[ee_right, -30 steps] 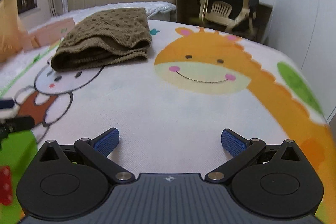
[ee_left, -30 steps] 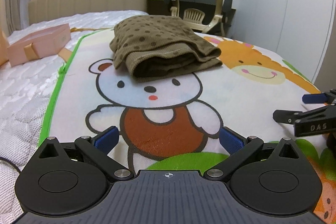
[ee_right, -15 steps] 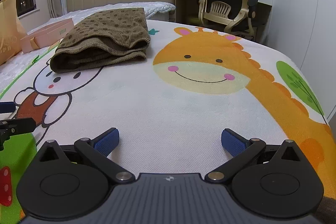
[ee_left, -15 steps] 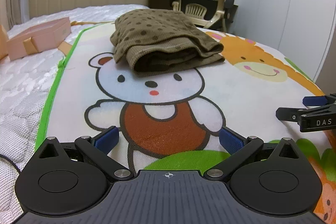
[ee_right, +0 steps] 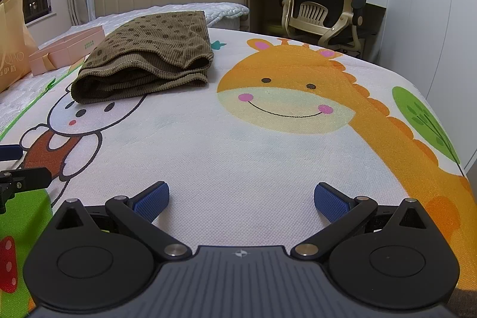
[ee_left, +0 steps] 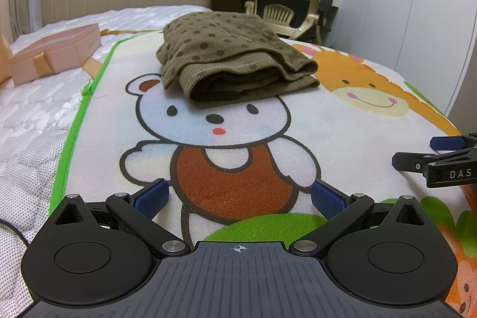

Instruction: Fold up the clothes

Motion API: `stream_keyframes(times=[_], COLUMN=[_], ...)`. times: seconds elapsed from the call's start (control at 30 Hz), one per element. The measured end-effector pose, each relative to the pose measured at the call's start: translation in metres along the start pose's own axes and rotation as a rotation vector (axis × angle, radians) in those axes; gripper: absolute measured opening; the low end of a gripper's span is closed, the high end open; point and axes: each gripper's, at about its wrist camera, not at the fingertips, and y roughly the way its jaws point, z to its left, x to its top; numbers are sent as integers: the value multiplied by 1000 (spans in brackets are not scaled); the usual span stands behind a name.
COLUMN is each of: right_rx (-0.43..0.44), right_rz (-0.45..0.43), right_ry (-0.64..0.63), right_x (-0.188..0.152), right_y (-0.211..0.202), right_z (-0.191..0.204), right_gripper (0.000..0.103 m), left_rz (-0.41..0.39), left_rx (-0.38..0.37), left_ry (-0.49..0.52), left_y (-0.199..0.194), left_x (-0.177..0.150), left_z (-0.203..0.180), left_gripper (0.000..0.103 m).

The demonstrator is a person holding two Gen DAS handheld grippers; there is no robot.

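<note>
Because both the left gripper point(ee_left: 238, 195) and right gripper point(ee_right: 241, 197) hover wide open and empty while the folded garment point(ee_left: 232, 64) rests toward the mat's point(ee_left: 342, 133) far-left corner, snagging one layer could undo the fold.

The cloth point(ee_left: 232, 61) was olive brown with darker dots. The mat point(ee_right: 238, 145) was white with an orange giraffe point(ee_right: 298, 97), a white bear point(ee_left: 214, 121) and a green border. The box point(ee_left: 56, 52) was pink.
</note>
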Motion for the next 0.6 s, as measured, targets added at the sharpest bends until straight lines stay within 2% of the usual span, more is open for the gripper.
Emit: stream_keyframes(times=[0.6], right_rx=[1], right_rz=[0], right_ry=[1], right_x=[0], right_y=[0], right_z=[-1], right_gripper=[103], left_rz=[0], left_rx=[-1], left_ry=[-1], left_y=[0], left_x=[0], left_z=[1], left_gripper=[103])
